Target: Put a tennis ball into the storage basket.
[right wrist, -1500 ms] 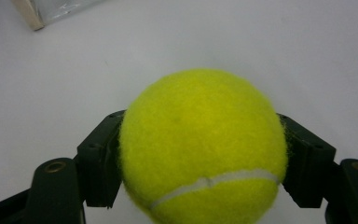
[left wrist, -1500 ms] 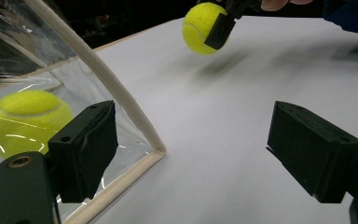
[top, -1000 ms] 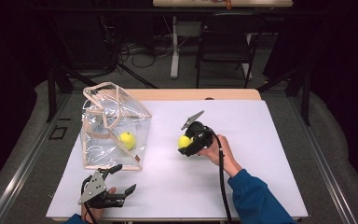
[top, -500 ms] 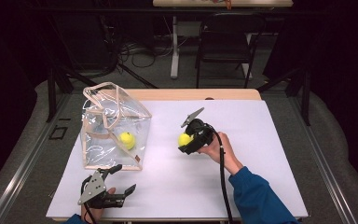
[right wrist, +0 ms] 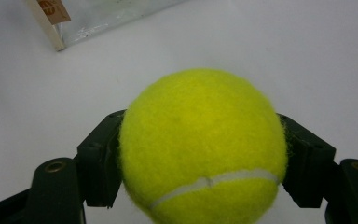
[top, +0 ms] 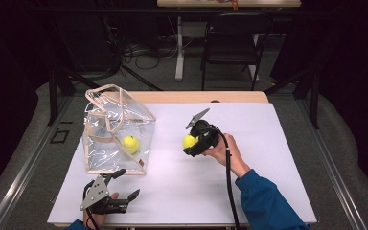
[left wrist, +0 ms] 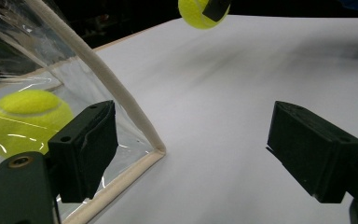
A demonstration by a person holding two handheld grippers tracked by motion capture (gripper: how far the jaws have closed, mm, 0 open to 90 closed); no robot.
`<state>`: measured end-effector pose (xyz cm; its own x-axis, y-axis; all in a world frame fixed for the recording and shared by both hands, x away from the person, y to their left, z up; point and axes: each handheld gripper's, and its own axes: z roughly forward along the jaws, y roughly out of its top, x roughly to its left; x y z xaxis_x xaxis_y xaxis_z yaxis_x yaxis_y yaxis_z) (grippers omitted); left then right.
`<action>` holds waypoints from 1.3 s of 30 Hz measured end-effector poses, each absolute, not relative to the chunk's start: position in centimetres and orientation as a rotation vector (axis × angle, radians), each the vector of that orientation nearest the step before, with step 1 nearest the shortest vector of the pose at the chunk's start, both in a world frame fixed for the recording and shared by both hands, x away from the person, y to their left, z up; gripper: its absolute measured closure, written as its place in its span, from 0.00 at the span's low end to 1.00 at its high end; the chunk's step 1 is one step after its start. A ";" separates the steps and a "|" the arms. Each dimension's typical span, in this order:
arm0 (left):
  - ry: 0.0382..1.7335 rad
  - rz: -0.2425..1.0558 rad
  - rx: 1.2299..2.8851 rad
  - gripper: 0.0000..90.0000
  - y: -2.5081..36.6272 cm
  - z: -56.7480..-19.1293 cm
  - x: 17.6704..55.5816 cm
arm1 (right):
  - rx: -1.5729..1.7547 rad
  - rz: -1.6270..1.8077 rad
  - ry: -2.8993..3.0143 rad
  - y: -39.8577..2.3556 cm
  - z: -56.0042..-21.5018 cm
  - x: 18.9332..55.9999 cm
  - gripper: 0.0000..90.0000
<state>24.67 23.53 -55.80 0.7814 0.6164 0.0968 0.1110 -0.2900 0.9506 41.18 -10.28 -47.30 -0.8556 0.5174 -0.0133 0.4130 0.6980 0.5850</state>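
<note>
Right now my right gripper is clamped on a fuzzy yellow tennis ball, held above the white table. From the ball, the clear plastic bag with beige trim lies at nine o'clock, a second yellow ball inside. My left gripper rests at seven o'clock, jaws apart and empty.

White table cover over a wooden tabletop; dark folding chair behind table; cables on grey floor; white post upright beside chair.

Open white table right of the clear bag.
</note>
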 end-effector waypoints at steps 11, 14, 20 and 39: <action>0.571 0.554 1.826 0.18 23.5 -55.8 24.7 | 0.746 0.885 2.721 -10.3 -46.7 41.2 0.29; 0.572 0.555 1.826 0.18 23.4 -55.8 24.7 | 0.743 0.887 2.714 -10.3 -46.1 41.2 0.29; 0.573 0.552 1.826 0.18 23.4 -55.9 24.8 | 0.730 0.891 2.708 -10.3 -45.6 41.3 0.29; 0.572 0.553 1.829 0.18 23.4 -55.8 24.7 | 0.705 0.924 2.679 -9.9 -44.3 41.5 0.29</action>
<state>24.71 23.40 -55.85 0.7757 0.6236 0.0971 0.1187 -0.2953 0.9480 41.50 -9.94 -44.33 -0.8606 0.5068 -0.0506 0.3680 0.6873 0.6262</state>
